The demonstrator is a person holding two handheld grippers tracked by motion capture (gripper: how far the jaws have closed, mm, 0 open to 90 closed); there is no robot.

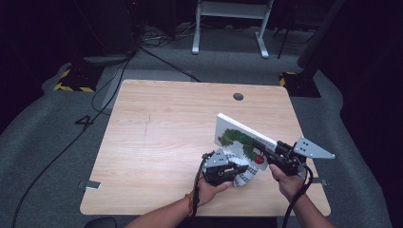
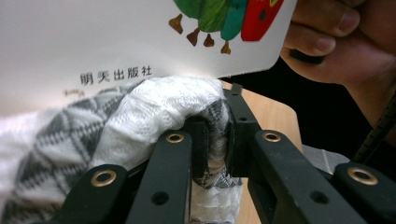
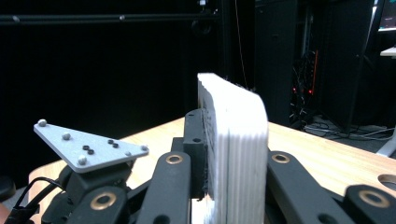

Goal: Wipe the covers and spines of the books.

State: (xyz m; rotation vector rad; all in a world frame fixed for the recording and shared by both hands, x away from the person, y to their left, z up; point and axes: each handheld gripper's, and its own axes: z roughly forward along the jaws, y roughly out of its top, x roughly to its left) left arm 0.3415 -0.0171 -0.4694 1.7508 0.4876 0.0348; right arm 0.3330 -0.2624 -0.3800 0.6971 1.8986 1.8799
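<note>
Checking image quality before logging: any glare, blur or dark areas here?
High view: table evenly lit, surroundings dark. Left gripper view: glare washes out the book cover; cloth sharp, its near-left part blurred. Right gripper view: black background, book pages bright, slightly soft.

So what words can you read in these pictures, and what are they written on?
"明天出版社": printed in dark characters on the white cover of the picture book, seen in the left gripper view.
A small faint mark just below it, by the knitted cloth: too blurred to read.
In the high view, a line of print along the book's cover: too small to read.
</note>
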